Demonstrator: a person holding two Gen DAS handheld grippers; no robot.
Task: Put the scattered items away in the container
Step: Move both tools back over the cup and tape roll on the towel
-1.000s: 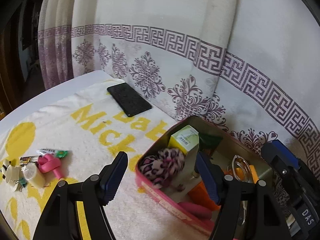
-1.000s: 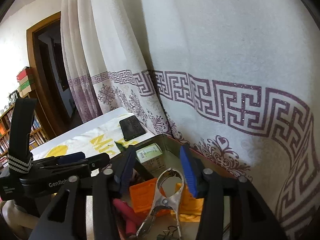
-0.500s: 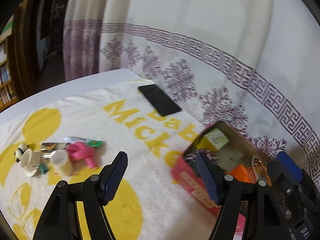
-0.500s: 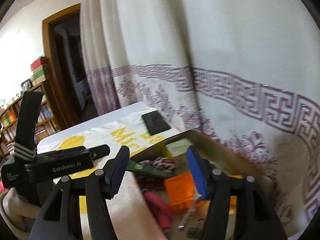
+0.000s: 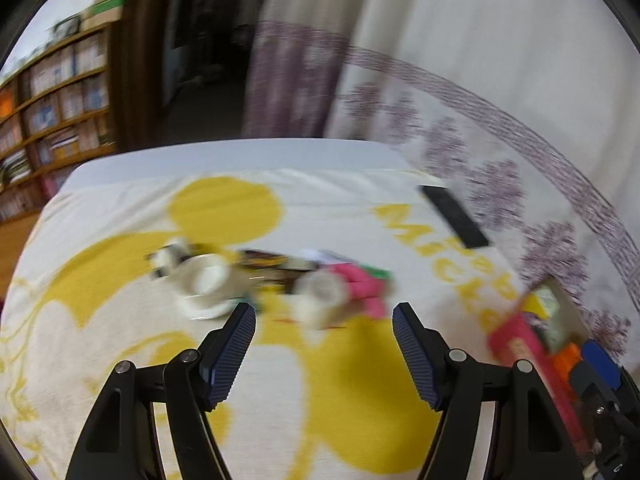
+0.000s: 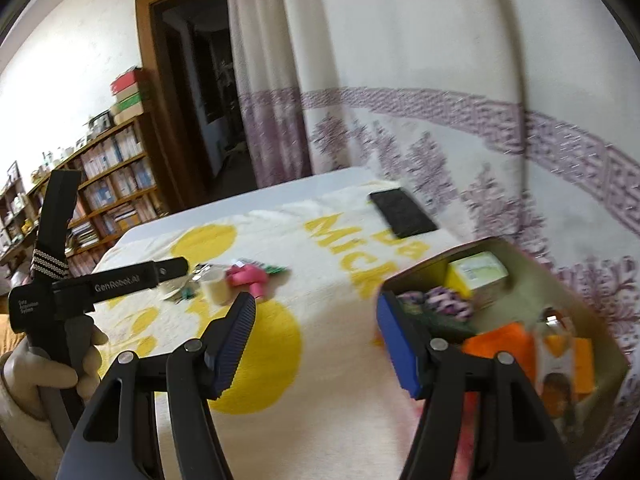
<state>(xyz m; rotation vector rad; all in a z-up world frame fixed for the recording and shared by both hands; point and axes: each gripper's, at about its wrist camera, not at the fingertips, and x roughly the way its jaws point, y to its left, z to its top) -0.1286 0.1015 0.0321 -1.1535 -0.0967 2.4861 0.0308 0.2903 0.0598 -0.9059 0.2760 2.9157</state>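
Note:
A cluster of small items lies on the yellow-and-white towel [image 5: 320, 380]: a white tape roll [image 5: 204, 284], a second pale roll [image 5: 320, 296], a pink object [image 5: 360, 284] and a dark flat packet [image 5: 272, 264]. My left gripper [image 5: 324, 324] is open and empty, just short of the cluster. The pink-sided tin [image 6: 424, 276] holds a leopard-print scrunchie [image 6: 448, 300], a green box [image 6: 480, 272], orange items and a metal clip. My right gripper [image 6: 316, 320] is open and empty, left of the tin. The cluster also shows in the right wrist view [image 6: 240, 276].
A black phone [image 5: 454, 216] lies at the towel's far right edge, near the patterned curtain [image 5: 500, 92]. Bookshelves [image 6: 108, 184] and a dark doorway stand beyond the table's far left. The left gripper's handle [image 6: 100, 280] shows in the right wrist view.
Both grippers have swung left, away from the tin. The left one now faces the item cluster; the right one has backed out of the tin. Both stay open.

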